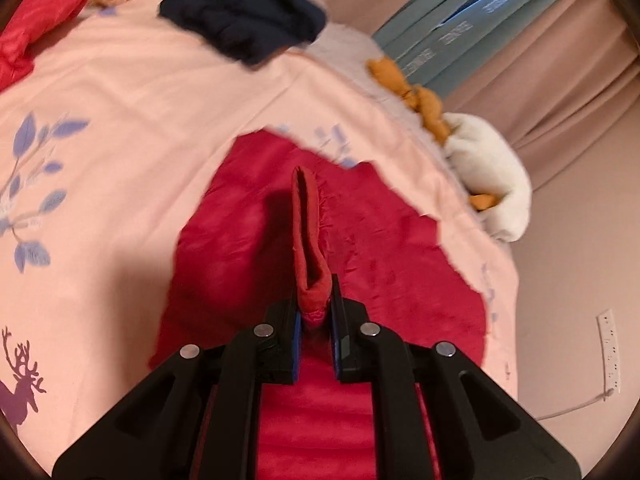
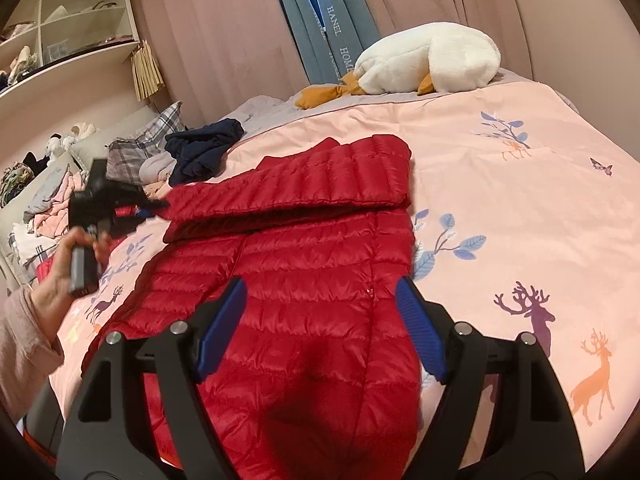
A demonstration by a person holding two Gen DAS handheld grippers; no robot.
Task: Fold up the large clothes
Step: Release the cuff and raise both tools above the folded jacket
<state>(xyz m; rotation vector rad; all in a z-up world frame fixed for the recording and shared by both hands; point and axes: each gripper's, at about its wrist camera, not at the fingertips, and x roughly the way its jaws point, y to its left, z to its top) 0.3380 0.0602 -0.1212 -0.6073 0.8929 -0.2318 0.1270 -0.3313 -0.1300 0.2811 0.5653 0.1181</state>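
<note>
Left tongs (image 1: 316, 312) pinch a folded red cuff (image 1: 310, 236) of the red down jacket (image 2: 304, 280), their blue pads nearly together around the fabric. Right tongs (image 2: 320, 328) hang wide open above the jacket's lower half, gripping nothing. That jacket lies spread on the pink bed cover (image 2: 520, 184), one sleeve folded across its chest, near the bed's close edge.

The left wrist view looked steeply down, close over the red jacket (image 1: 320, 220), while the right looked across it from farther back, both sharing the pink bedspread (image 2: 500, 200).
</note>
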